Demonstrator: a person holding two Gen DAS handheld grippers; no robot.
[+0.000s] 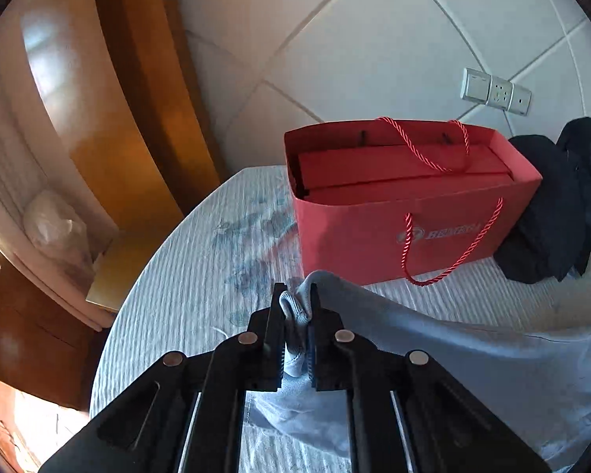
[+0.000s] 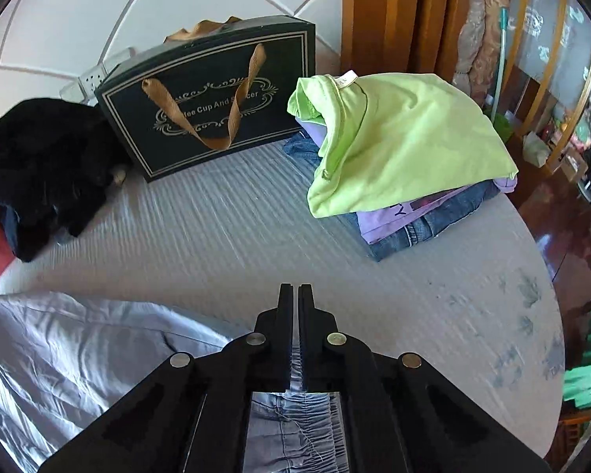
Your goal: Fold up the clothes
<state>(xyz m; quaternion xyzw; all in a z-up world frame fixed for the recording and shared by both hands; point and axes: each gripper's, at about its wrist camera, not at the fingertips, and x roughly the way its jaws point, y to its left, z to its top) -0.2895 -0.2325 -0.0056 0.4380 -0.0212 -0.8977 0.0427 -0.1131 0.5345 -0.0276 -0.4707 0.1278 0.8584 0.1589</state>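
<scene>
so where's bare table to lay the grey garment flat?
Widest free patch: the striped cloth between the black gift bag, the black clothes and the folded stack. A smaller strip lies left of the red bag. The back edge is crowded. Both tongs grip the grey garment.

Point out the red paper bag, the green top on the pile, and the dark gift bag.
red paper bag (image 1: 374,244): left wrist view, on its front wall.
green top (image 2: 413,138): right wrist view, middle of the cloth.
dark gift bag (image 2: 287,63): right wrist view, on its front face.
</scene>
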